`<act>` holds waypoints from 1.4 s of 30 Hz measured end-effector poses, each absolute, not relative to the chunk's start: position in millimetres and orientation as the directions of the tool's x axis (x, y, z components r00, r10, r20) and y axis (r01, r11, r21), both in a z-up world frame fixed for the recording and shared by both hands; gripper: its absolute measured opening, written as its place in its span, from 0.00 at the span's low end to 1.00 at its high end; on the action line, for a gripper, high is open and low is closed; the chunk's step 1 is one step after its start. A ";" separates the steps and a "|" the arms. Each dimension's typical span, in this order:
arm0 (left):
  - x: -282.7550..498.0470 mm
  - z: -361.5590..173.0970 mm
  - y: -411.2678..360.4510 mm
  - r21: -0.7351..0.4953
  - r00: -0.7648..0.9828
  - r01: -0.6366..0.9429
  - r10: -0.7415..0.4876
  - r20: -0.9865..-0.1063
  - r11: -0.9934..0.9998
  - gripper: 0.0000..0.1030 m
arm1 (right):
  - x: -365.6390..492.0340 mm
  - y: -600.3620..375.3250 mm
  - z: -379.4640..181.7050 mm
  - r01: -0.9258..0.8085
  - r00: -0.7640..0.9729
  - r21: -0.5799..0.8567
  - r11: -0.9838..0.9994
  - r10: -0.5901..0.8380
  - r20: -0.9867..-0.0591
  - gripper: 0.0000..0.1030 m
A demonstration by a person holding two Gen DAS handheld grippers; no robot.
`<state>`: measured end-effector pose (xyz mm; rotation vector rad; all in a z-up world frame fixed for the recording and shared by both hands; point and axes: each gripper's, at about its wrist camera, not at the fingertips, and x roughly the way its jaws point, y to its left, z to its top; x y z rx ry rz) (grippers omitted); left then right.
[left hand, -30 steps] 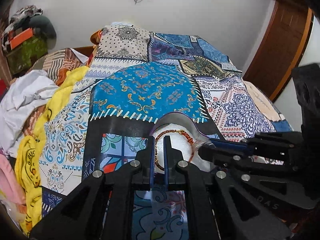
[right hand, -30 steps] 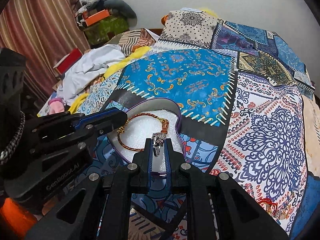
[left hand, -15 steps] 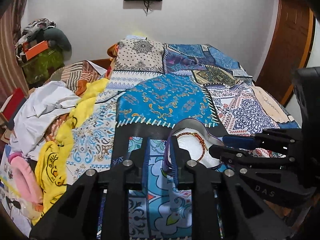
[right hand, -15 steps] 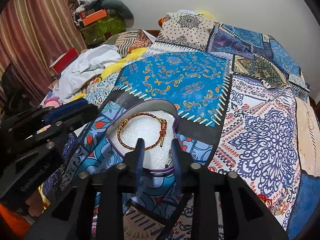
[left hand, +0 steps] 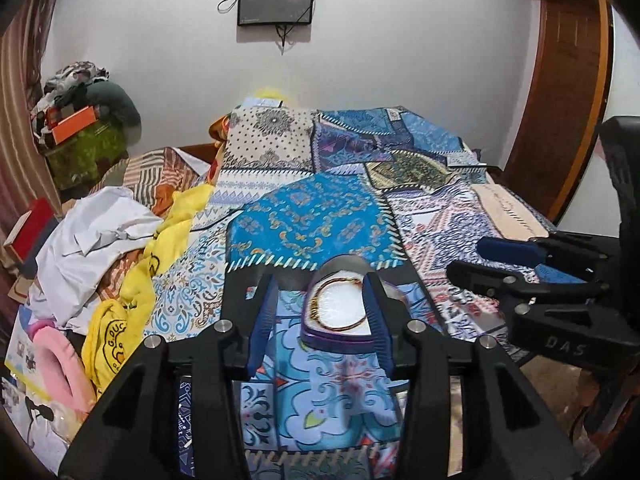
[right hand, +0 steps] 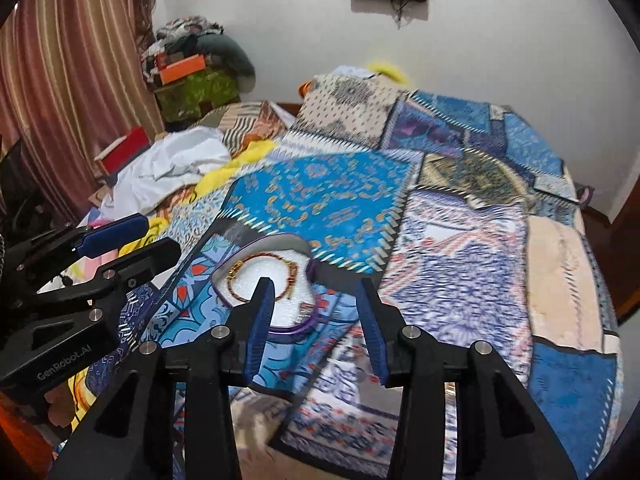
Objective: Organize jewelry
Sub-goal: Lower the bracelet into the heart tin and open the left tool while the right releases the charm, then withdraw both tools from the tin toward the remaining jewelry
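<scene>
Heart-shaped box [left hand: 340, 334] w/ purple rim sits on the patchwork bedspread [left hand: 320, 220], lid off, white foam lining showing. Inside: a red-gold bracelet [left hand: 320, 304] lying flat in a loop on the foam, toward the box's far lobe; in right wrist view the same box [right hand: 276, 280] and bracelet [right hand: 240, 276] show, plus a small silvery item [right hand: 306, 312] at the near rim, too blurred to identify. Left gripper [left hand: 320, 320] has fingers spread wide, nothing betw. them; box sits framed betw. the blue pads [left hand: 262, 320], not touching as far as can be told. Right gripper [right hand: 316, 316] also spread, empty; its left pad overlaps the box's near edge in view, contact unclear. Each gripper shows in the other's cam: right one at the right side of the left view, left one at the left side of the right view, both near the box. Around: heap of white cloth [left hand: 92, 236] and yellow cloth [left hand: 160, 256] on the bed's left side, pink item [left hand: 60, 364] low left, red box [right hand: 124, 152] by the striped curtain [right hand: 68, 80], green bag w/ orange box on top [right hand: 192, 84] in the corner, dark screen on wall [left hand: 276, 2], wood door [left hand: 568, 80] at right.
</scene>
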<state>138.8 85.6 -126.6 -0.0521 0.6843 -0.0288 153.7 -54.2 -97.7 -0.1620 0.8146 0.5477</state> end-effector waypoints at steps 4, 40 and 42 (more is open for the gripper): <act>135.3 -117.0 70.5 -0.046 0.785 0.028 -0.050 -0.618 0.999 0.47 | 148.4 -77.9 -83.3 -0.496 0.593 0.071 0.865 0.397 -0.700 0.38; 166.1 -182.6 -75.5 -0.098 0.582 0.249 -0.230 -0.780 0.964 0.49 | 149.4 -231.0 -131.0 -0.317 0.574 0.124 0.940 0.294 -0.764 0.42; 167.5 -185.7 -78.0 -0.104 0.575 0.256 -0.237 -0.783 0.961 0.49 | 149.7 -230.9 -134.8 -0.322 0.566 0.133 0.937 0.304 -0.766 0.42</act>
